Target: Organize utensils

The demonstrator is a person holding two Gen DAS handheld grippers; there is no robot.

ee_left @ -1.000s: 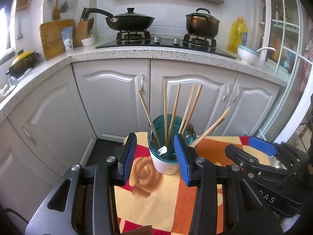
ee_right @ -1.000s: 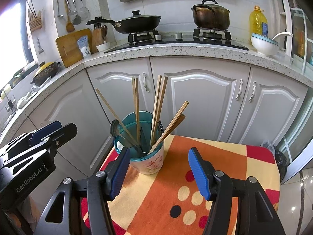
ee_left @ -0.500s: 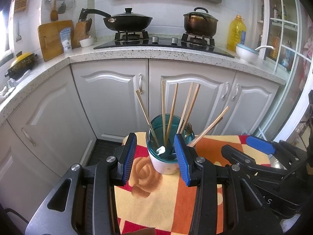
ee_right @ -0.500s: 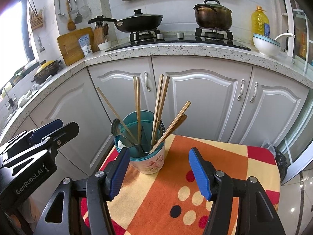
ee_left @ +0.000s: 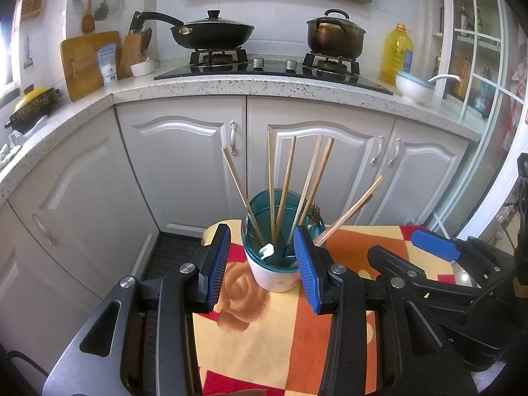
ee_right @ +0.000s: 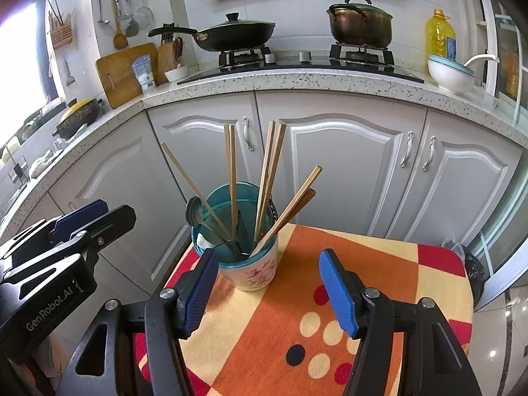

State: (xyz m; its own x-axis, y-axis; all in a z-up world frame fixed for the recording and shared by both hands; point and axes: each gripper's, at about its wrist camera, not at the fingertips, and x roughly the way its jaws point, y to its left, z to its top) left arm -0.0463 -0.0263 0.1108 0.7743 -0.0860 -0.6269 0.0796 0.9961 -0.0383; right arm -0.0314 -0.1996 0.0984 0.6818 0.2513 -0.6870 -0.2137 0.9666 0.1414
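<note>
A white floral cup with a teal insert [ee_left: 275, 272] [ee_right: 249, 269] stands on a small table covered with an orange, yellow and red cloth [ee_left: 264, 336] [ee_right: 280, 326]. It holds several wooden chopsticks [ee_left: 280, 181] [ee_right: 270, 171], a white spoon [ee_left: 266, 250], a metal spoon [ee_right: 193, 211] and a fork [ee_left: 315, 213]. My left gripper [ee_left: 262, 267] is open and empty, its pads on either side of the cup, just in front of it. My right gripper [ee_right: 269, 292] is open and empty, just right of the cup. Each gripper shows in the other's view.
White cabinet doors [ee_left: 184, 165] stand behind the table under a speckled counter [ee_right: 297, 79]. On the counter are a hob with a black pan [ee_left: 211, 33] and a brown pot [ee_left: 335, 38], an oil bottle [ee_left: 397, 52], a white bowl [ee_right: 450, 74] and a cutting board [ee_left: 87, 62].
Both views have shifted only slightly; the cup sits a little lower between the left pads. Nothing was taken hold of or let go.
</note>
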